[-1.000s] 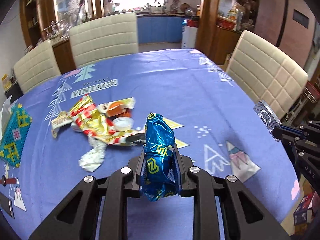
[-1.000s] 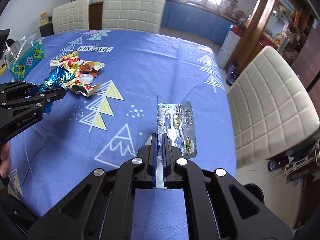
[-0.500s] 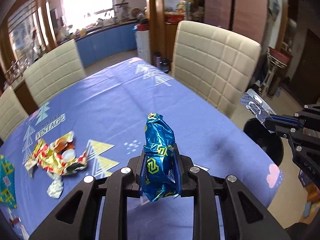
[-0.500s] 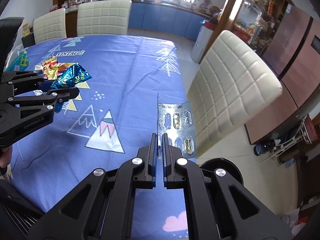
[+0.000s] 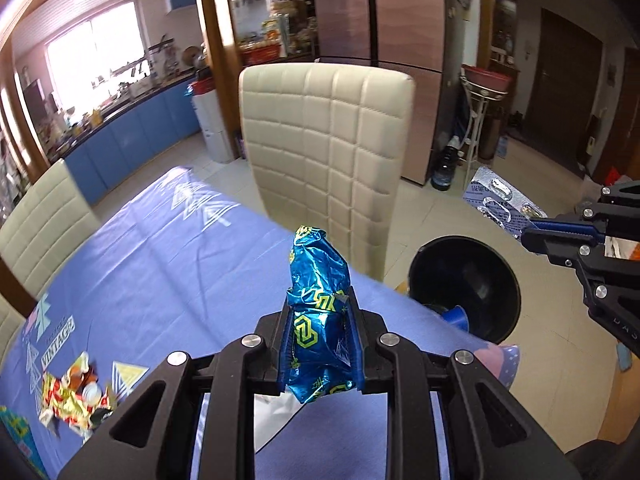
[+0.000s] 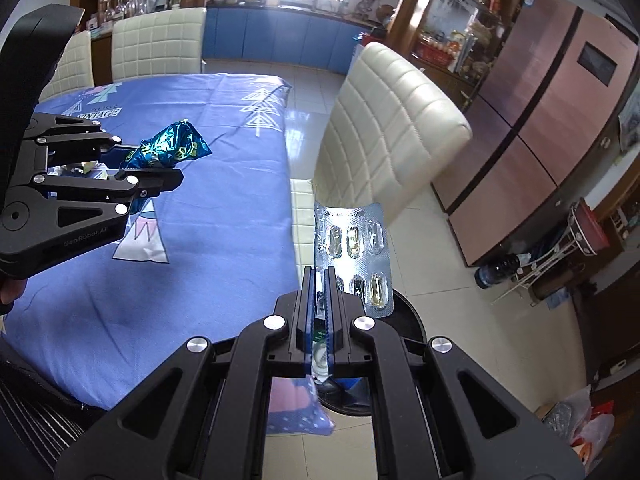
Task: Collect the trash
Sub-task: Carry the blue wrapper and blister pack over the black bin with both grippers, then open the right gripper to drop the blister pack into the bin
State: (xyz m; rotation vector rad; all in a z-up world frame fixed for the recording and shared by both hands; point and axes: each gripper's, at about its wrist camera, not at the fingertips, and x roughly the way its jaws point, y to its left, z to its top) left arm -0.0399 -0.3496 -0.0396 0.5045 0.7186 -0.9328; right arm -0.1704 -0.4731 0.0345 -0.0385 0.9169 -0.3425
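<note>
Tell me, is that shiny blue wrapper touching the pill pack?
Apart. In the right wrist view the blue wrapper sits in the left gripper over the table, with open floor and tablecloth between it and the pill pack.

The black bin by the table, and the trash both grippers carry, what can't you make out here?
- Black bin: left wrist view shows only a blue cup inside; right wrist view hides it behind the right gripper.
- Blister pack: print too small.
- Blue wrapper: lower end hidden by the left gripper.
</note>
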